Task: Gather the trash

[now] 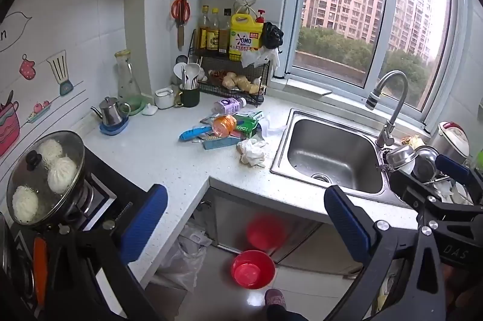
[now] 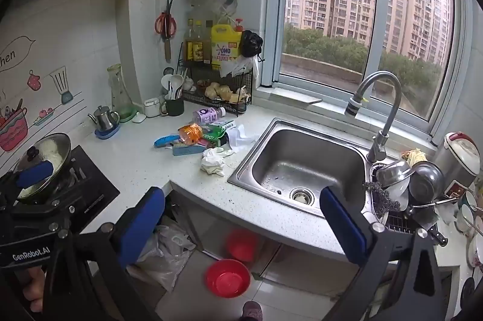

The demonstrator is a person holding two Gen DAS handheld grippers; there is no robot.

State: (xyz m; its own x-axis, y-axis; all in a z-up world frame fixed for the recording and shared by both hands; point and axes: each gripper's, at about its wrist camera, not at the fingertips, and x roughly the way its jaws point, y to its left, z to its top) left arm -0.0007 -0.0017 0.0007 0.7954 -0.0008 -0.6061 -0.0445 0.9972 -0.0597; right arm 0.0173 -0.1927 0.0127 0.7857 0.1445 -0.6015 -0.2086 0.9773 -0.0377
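A heap of trash lies on the white counter (image 1: 157,149) left of the sink: a purple-labelled bottle (image 1: 230,105), an orange wrapper (image 1: 224,124), a green carton (image 1: 248,124), a blue wrapper (image 1: 194,132) and crumpled white tissue (image 1: 252,152). The right wrist view shows the same bottle (image 2: 208,114), orange wrapper (image 2: 190,133) and tissue (image 2: 214,159). My left gripper (image 1: 246,218) is open, well short of the heap, nothing between its blue pads. My right gripper (image 2: 241,224) is open too, in front of the counter edge. A clear plastic bag (image 1: 181,257) sits on the floor under the counter.
A steel sink (image 1: 332,158) with a curved tap (image 1: 389,106) is right of the trash. A lidded pan of buns (image 1: 45,176) sits on the hob at left. A wire rack (image 1: 232,70) with bottles stands at the back. Dishes (image 2: 422,179) pile right of the sink. A red basin (image 2: 228,277) is on the floor.
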